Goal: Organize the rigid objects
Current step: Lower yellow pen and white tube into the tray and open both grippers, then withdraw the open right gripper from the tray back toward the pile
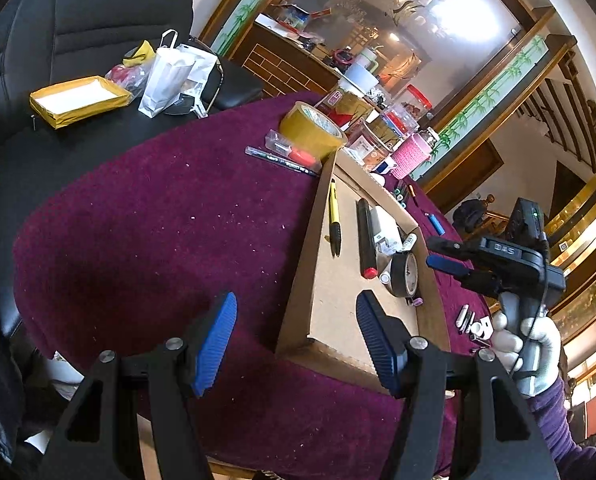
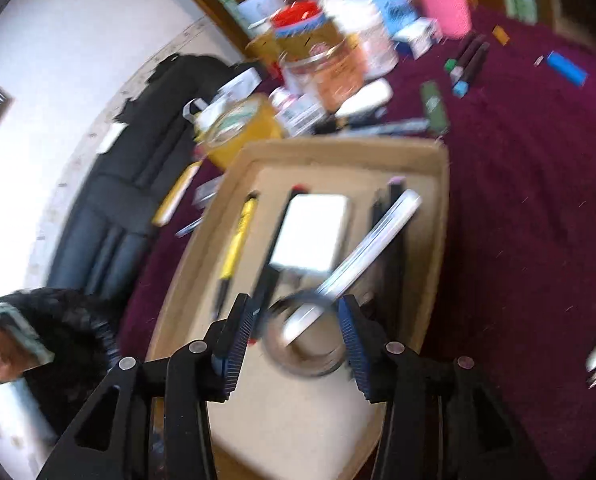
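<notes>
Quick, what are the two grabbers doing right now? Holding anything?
Left gripper: open, holding nothing, near the cardboard tray's corner.
Right gripper: open, holding nothing, above the tape roll.

One tray (image 1: 321, 240), two tape rolls (image 1: 311, 130).

My left gripper (image 1: 296, 340) hung wide open, empty, over cardboard tray's (image 1: 298, 280) near corner. Yellow pen (image 1: 333, 216), black marker (image 1: 365, 240), tape roll (image 1: 403, 274) lay inside. Right gripper (image 1: 443, 254) hovered beyond tray.

purple-clothed table (image 1: 146, 216), cardboard tray (image 1: 298, 280), yellow tape roll (image 1: 311, 130), jars (image 1: 363, 112)
</notes>
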The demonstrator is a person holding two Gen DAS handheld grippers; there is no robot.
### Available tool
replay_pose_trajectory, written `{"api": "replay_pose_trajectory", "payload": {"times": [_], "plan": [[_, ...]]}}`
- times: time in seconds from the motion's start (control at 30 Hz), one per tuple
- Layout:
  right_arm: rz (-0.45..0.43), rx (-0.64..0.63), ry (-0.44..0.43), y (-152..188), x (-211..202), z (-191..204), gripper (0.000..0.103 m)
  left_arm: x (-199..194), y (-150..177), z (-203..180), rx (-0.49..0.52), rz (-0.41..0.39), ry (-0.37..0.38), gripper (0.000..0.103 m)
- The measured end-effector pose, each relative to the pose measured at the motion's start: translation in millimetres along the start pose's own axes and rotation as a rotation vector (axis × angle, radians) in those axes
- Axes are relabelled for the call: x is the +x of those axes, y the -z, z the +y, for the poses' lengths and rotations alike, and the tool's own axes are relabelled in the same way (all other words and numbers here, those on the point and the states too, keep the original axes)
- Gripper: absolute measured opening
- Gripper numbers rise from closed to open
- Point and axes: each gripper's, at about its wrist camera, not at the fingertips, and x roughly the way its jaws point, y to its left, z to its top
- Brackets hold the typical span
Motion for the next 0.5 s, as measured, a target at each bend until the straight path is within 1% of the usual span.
{"api": "replay_pose_trajectory", "payload": {"times": [0.07,0.1,0.13,0.2,0.27,0.3,0.33,0.37,0.4,0.5], "plan": [[-0.018,0.001,0.048,-6,7,-2,0.049,1,1,0,-0.001,0.005,-0.001,0.062],[-0.007,0.011,0.057,-10,14,-5,0.049,1,1,0,-0.004,0.008,0.001,0.062],[0.019,0.023,0.047,-14,24,-7,0.051,2,1,0,-0.009,0.014,0.006,0.062],[0.066,0.045,0.0,-22,44,-8,0.052,1,2,0,-0.011,0.02,0.011,0.062],[0.083,0.05,-0.053,-28,53,-4,0.053,1,2,0,-0.009,0.022,0.006,0.062],[0.089,0.043,-0.095,-31,56,-1,0.053,0,3,0,-0.009,0.023,0.005,0.062],[0.081,0.035,-0.108,-32,55,0,0.053,0,3,1,-0.011,0.025,0.003,0.062],[0.066,0.023,-0.089,-32,52,1,0.053,-1,4,2,-0.012,0.025,0.002,0.062],[0.041,0.003,-0.043,-33,45,2,0.053,-1,4,3,-0.012,0.025,0.0,0.062],[0.033,-0.039,-0.013,-24,28,2,0.053,-1,3,5,-0.009,0.024,-0.004,0.062]]}}
